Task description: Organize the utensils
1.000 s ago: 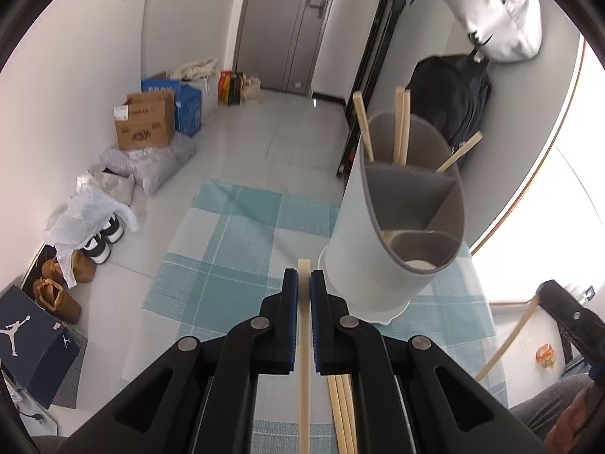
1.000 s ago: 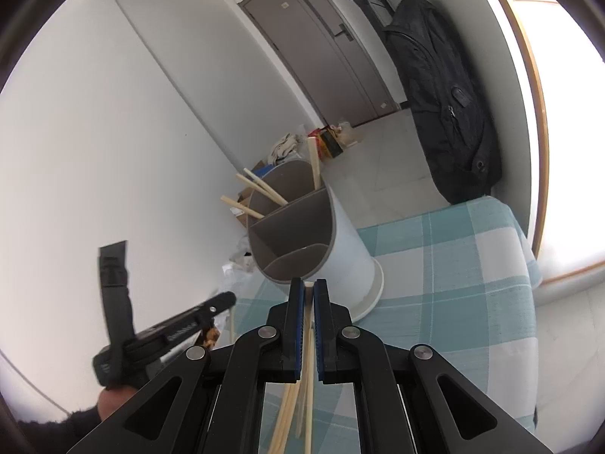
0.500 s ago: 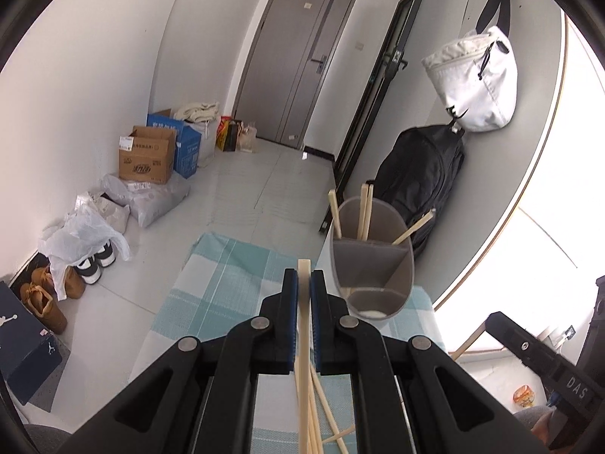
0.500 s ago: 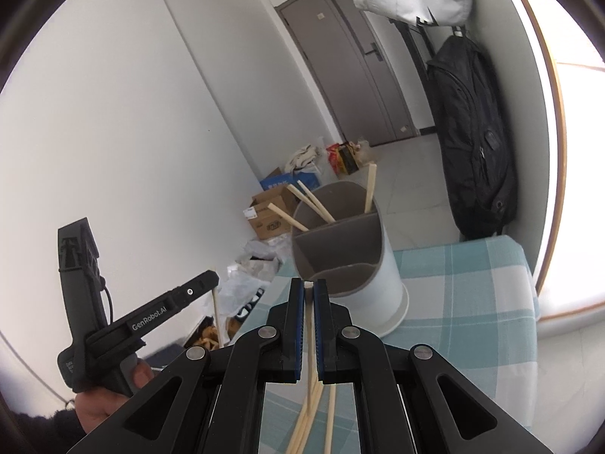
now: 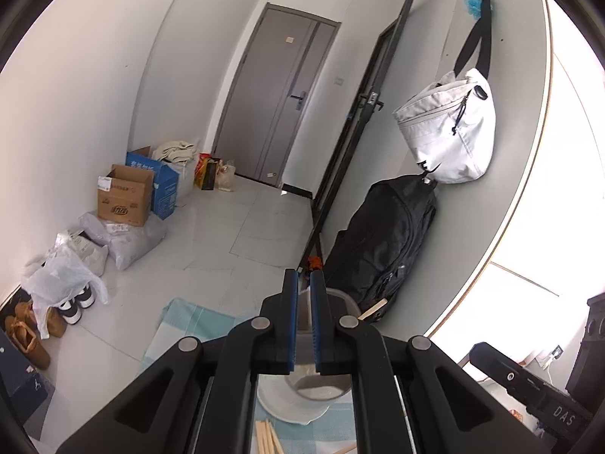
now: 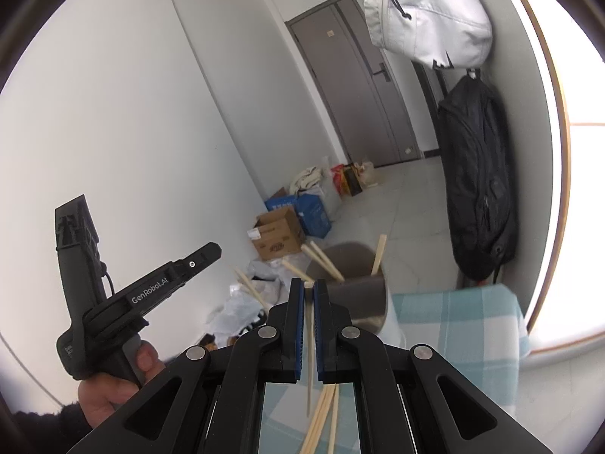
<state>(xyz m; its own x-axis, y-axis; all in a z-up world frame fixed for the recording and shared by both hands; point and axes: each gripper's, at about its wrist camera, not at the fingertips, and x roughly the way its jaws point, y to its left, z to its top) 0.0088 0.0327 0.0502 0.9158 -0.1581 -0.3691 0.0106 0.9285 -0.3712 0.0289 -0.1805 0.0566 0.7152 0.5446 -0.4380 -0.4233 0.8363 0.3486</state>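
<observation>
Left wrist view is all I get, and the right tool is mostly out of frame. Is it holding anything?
Observer: Yes. The right tongs are shut on one chopstick.
Operator: The holder is mostly blocked here. Anything in it?
Observer: Several standing chopsticks lean out of its far compartment, behind the divider.
Operator: Is my left tool clear of it?
Observer: The left tongs sit off to the holder's left in the right wrist view, apart from it, with a hand wrapped round the grip.
</observation>
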